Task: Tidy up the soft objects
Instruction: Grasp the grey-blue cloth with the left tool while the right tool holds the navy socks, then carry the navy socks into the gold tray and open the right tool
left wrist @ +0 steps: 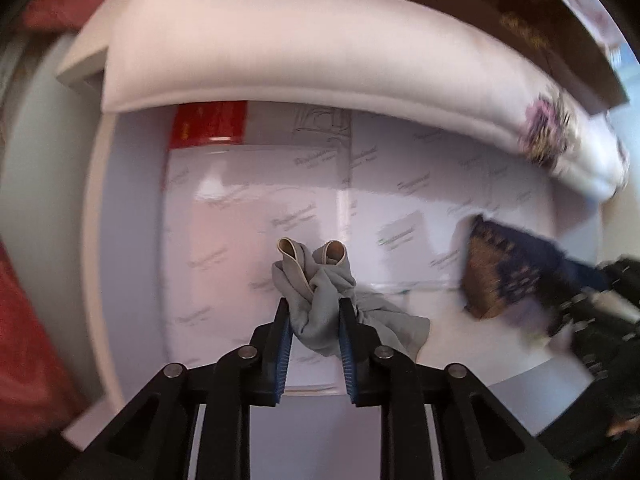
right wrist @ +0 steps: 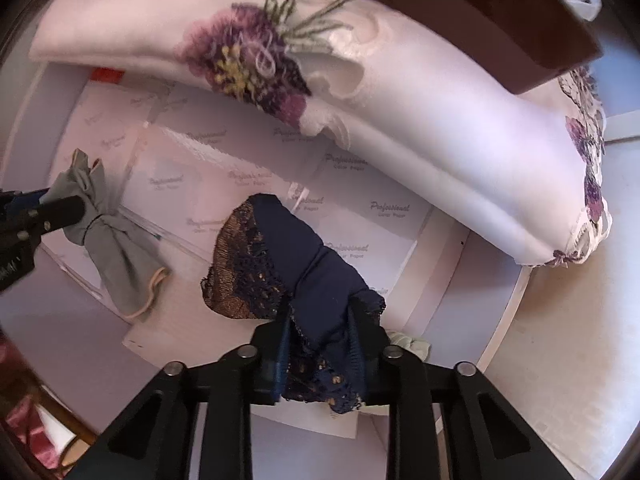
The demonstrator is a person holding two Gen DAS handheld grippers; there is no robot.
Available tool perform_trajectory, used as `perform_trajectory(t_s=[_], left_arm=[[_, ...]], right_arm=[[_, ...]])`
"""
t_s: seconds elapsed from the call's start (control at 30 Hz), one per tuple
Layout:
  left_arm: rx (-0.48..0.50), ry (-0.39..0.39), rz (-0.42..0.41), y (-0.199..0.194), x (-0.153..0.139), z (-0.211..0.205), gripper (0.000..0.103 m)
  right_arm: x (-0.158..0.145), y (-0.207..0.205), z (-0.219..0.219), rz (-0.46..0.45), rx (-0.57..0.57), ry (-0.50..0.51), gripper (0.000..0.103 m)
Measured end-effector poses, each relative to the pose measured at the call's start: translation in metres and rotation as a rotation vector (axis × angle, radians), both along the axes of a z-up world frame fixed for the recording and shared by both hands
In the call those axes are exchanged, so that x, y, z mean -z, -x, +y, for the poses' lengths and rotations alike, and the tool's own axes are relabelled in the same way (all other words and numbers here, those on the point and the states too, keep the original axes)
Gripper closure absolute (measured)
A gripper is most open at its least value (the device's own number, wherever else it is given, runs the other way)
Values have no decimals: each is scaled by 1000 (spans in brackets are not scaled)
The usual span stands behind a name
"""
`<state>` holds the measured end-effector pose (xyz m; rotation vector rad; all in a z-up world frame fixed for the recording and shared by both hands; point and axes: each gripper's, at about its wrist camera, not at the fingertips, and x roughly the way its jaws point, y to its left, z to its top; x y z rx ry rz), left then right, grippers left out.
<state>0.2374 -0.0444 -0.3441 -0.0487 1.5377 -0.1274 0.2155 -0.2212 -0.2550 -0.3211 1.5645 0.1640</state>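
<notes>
My left gripper [left wrist: 314, 306] is shut on a bunched grey cloth [left wrist: 320, 300] with beige elastic edging, held just above the paper-lined drawer floor [left wrist: 240, 208]. The same cloth [right wrist: 116, 252] and left gripper [right wrist: 80, 208] show at the left of the right wrist view. My right gripper [right wrist: 320, 320] is shut on a navy cloth with gold lace [right wrist: 288, 256], held over the drawer floor [right wrist: 360, 216]. That navy cloth [left wrist: 508, 272] shows blurred at the right of the left wrist view.
A folded white cloth with purple flower embroidery [right wrist: 360, 92] hangs over the drawer's far side, under a dark wooden edge [right wrist: 500, 8]. A red packet [left wrist: 208, 124] lies at the drawer's back left. White drawer walls [left wrist: 100, 220] enclose the floor.
</notes>
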Motion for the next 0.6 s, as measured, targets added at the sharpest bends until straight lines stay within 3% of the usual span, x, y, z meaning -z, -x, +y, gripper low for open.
perform_trajectory(t_s=[0.17,0.4,0.6], left_arm=[[59,-70,1,7,12,-2,82],[73,-54,-52,15,12,-5,82],[61,-42,-60,17,15,-8,81]], right_arm=[[-27,15,4,-18,15,-114,81],[-84,39,-8,-138,147,-345,81],[-106,49,-6,-211,215,-394,81]])
